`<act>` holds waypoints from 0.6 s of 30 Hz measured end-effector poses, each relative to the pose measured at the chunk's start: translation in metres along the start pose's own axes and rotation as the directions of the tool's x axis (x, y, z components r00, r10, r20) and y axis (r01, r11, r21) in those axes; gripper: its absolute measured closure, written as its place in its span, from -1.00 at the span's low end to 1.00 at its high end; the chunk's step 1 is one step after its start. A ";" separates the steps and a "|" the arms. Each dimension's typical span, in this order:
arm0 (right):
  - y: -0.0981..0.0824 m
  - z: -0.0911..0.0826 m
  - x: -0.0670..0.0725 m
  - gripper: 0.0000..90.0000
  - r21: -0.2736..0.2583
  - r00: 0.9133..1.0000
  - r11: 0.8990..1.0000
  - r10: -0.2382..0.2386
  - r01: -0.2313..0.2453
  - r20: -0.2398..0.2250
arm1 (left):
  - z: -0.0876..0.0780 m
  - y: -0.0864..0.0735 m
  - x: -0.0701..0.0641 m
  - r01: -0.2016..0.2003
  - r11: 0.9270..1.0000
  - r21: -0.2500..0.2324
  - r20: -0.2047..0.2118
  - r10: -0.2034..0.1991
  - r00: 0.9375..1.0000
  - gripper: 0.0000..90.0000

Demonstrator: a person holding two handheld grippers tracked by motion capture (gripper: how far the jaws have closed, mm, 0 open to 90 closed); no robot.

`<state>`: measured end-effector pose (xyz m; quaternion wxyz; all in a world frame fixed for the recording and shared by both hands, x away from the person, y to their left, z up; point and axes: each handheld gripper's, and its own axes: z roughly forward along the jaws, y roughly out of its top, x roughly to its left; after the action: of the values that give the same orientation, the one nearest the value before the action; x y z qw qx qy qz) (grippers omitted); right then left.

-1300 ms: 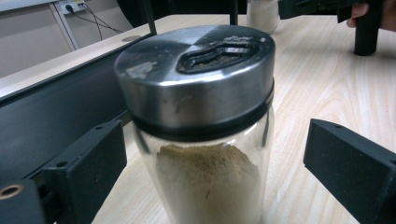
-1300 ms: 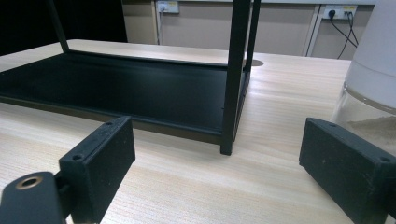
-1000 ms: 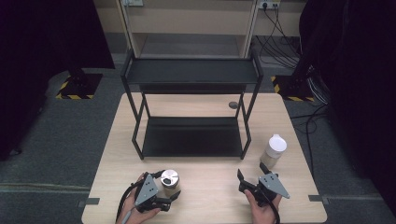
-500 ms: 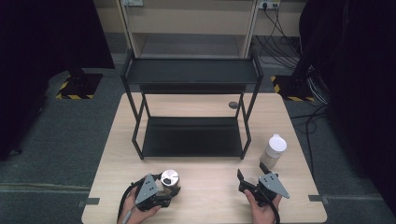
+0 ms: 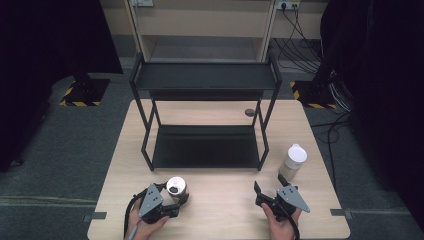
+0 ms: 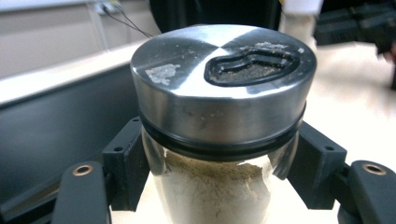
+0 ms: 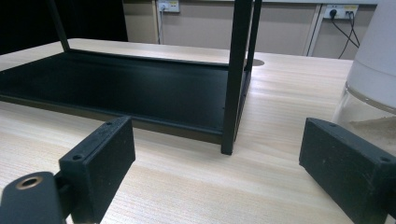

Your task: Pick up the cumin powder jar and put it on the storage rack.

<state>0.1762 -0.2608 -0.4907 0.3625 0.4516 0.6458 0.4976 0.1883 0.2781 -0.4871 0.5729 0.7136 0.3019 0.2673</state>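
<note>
Left tongs [image 5: 176, 199] have just closed, pinching glass spice jar [image 6: 219, 154]: brushed-steel lid, tan powder inside, upright on tabletop [image 5: 225, 210] before black shelf rack [image 5: 205, 150]. Right tongs [image 5: 262, 196] spread, empty.

No readable text, label or number anywhere.

The spice jar [image 6: 219, 154] runs off the left gripper view's bottom edge, its base unseen — and the white-lidded jar [image 7: 373, 88] is cropped at the right gripper view's right edge.
</note>
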 end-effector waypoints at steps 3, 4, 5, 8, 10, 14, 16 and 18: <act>0.000 0.000 0.000 -0.76 -0.001 1.000 1.000 -0.001 0.001 0.001 | -0.006 -0.001 -0.003 0.038 0.998 -0.055 -0.052 -0.041 0.998 -0.32; 0.000 0.000 0.000 -0.76 -0.002 1.000 1.000 -0.001 0.001 0.002 | -0.007 -0.001 -0.004 0.039 0.997 -0.064 -0.065 -0.043 0.997 -0.32; 0.000 0.000 0.000 -0.76 -0.002 1.000 1.000 0.000 0.000 0.002 | -0.008 -0.001 -0.006 0.033 0.997 -0.072 -0.080 -0.039 0.996 -0.32; 0.000 0.000 0.000 -0.76 -0.002 1.000 1.000 0.002 -0.002 0.001 | -0.009 -0.001 -0.011 0.021 0.997 -0.078 -0.115 -0.030 0.993 -0.32; 0.000 0.000 0.000 -0.76 -0.002 1.000 1.000 0.001 -0.001 0.002 | -0.010 0.000 -0.013 0.013 0.997 -0.080 -0.128 -0.023 0.991 -0.32; -0.001 0.000 0.001 -0.76 -0.003 1.000 1.000 0.000 0.000 0.003 | -0.010 0.004 -0.020 -0.011 0.996 -0.090 -0.167 -0.004 0.986 -0.31; -0.001 0.000 0.001 -0.76 -0.003 1.000 1.000 0.000 0.001 0.003 | -0.010 0.006 -0.021 -0.016 0.995 -0.094 -0.177 -0.001 0.984 -0.32; -0.001 0.000 0.001 -0.76 -0.004 1.000 1.000 -0.001 0.001 0.004 | -0.008 0.008 -0.023 -0.016 0.994 -0.107 -0.190 -0.005 0.982 -0.32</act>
<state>0.1753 -0.2601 -0.4913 0.3650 0.4516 0.6443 0.4977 0.1677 0.2653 -0.4779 0.5785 0.6536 0.3383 0.3518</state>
